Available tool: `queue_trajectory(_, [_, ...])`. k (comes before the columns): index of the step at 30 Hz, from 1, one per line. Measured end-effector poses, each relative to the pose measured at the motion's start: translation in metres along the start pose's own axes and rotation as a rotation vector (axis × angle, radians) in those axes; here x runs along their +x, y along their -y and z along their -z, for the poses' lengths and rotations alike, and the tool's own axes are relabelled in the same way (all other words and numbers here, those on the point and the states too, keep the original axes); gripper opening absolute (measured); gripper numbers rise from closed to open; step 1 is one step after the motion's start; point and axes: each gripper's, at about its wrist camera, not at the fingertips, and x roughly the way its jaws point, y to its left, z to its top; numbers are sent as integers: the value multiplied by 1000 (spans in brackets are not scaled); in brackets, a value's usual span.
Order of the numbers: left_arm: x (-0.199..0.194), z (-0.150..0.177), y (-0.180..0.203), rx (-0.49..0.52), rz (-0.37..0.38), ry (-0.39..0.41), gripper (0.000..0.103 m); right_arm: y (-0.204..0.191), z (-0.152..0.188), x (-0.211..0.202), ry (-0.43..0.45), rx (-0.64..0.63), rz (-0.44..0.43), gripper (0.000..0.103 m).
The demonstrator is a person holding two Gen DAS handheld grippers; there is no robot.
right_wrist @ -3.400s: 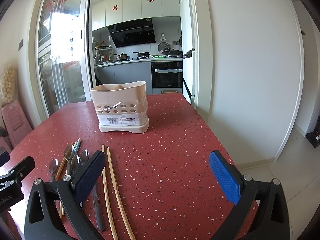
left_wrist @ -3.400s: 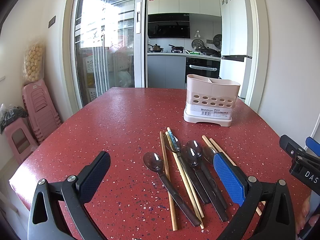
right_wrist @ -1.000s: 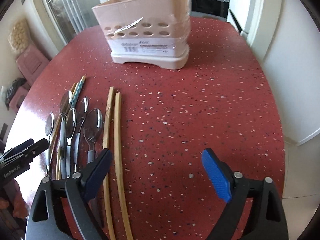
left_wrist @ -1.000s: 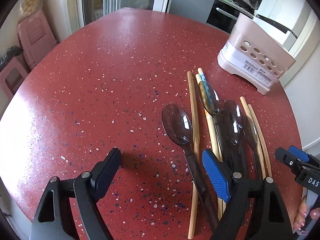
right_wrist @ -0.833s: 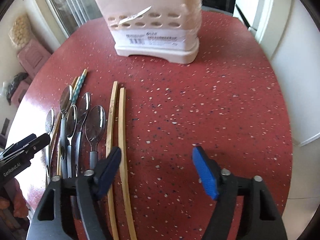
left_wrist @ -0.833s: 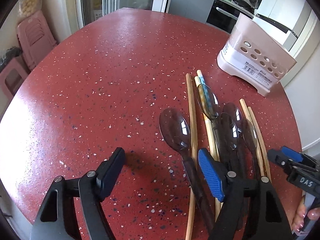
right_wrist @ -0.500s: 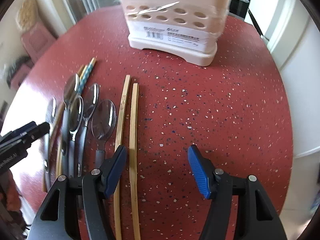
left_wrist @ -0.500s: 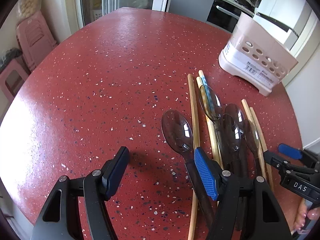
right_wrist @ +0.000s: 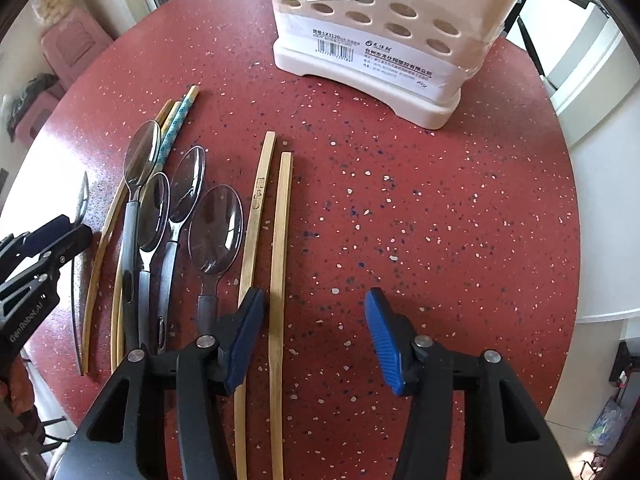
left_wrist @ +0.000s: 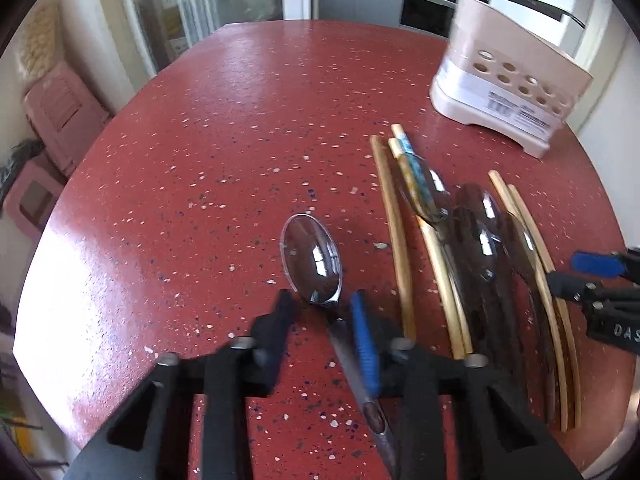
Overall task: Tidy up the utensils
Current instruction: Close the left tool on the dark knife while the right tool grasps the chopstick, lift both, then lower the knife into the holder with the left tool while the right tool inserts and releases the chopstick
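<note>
Ahead of both your grippers, the red speckled table runs out of view at the near edge in both views. The beige utensil holder stands far ahead of your right gripper; its top is cut off there, so its compartments cannot be made out. The pair of bamboo chopsticks lies lengthwise, tips toward the holder; one stick passes between the right fingers, the other under the left pad, and their near ends are hidden. The right jaws are spread, clear of both sticks. A cluster of dark-handled spoons lies left of it, bowls toward the holder, handles partly covered. Your left gripper straddles the lone spoon, bowl pointing away, handle running back toward you; the blurred frame leaves the grip uncertain, jaws narrowed around the neck.
</note>
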Motion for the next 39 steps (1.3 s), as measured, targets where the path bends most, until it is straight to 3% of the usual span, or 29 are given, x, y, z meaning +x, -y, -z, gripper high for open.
queue_trajectory(1, [0, -1, 1, 13, 5, -4, 40, -1, -2, 0, -7, -9, -3, 46])
queue_trajectory(3, [-2, -1, 0, 20, 24, 5, 33, -4, -7, -1, -17, -19, -6, 20])
queue_trajectory(5, [-3, -1, -1, 15, 66, 15, 33, -6, -10, -1, -28, -18, -13, 7])
queue_trajectory(12, [-26, 4, -12, -14, 166, 129, 33, 18, -9, -8, 31, 58, -112, 6])
queue_trajectory(21, [-77, -23, -5, -14, 221, 303, 33, 53, -1, -63, 265, 116, -200, 6])
queue_trajectory(30, [-130, -103, 25, 32, 315, 501, 33, 76, -31, -132, 549, 165, -232, 6])
queue_trajectory(34, [-133, -151, 41, 38, 358, 559, 33, 88, -61, -149, 639, 192, -229, 6])
queue_trajectory(39, [-122, -205, 60, 41, 340, 630, 33, 107, -107, -166, 744, 224, -225, 6])
